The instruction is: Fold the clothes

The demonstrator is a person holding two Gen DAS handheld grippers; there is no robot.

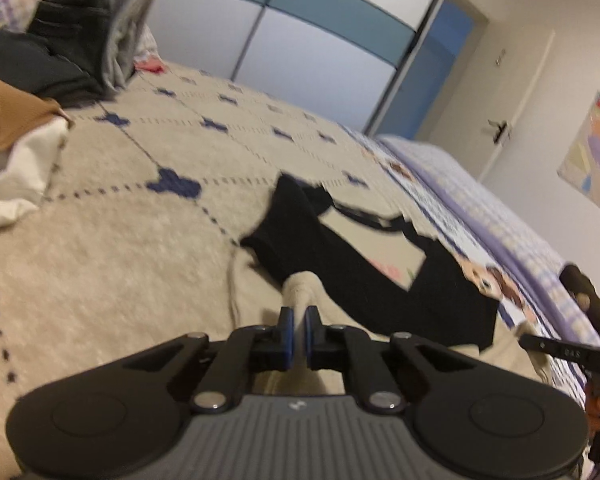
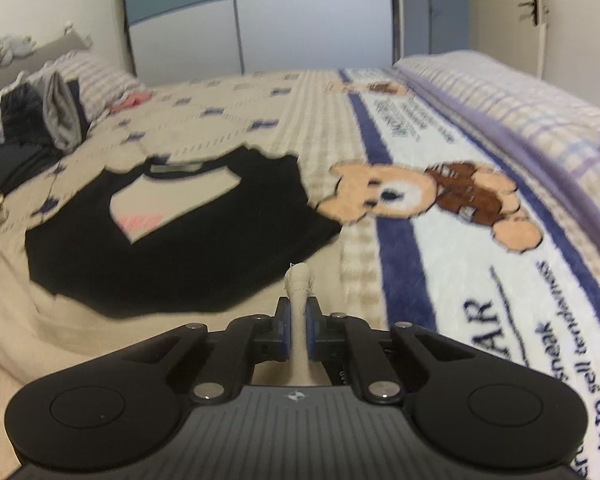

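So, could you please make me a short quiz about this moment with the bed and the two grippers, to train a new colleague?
1. True or false: the left gripper pinches beige fabric between its blue pads.
2. Multiple choice: the black and beige shirt lies A) hanging on the door, B) flat on the bed cover, C) on the clothes pile.
3. Fill in: the animal printed on the blanket beside the shirt is a ___.

Key: 1 true; 2 B; 3 bear. The right gripper likewise clamps beige fabric.
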